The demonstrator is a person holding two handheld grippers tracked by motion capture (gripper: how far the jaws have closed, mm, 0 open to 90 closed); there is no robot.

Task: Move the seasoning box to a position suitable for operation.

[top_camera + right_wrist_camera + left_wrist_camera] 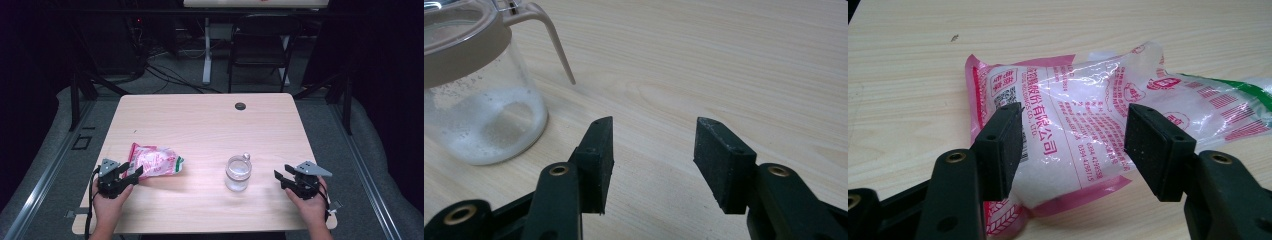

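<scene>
L gripper (1073, 145) sits at the near-left of the table (200, 115), jaws fairly wide apart, straddling the near end of a plastic bag (1083, 120). In the left gripper view the left pad looks to be against the film; the right pad stands just clear of it, so no squeeze on the bag. Bag lies flat on the wood, clear film w/ pink-red edges and print, a green patch at its far end, white granular stuff inside. Print is Chinese characters plus "CO., LTD.", a QR code, a barcode strip and a phone-type number too small to read for sure.

R gripper (654, 150) is at the near-right, jaws as wide as they go, nothing between them, bare wood ahead. Just off to its left stands a clear glass jar (484, 110) w/ a beige lid and thin curved handle, upright, a low layer of white granules in the bottom, grains stuck to the wall. In the high view the jar is between the two grippers, nearer the R one, well apart from the bag.
</scene>
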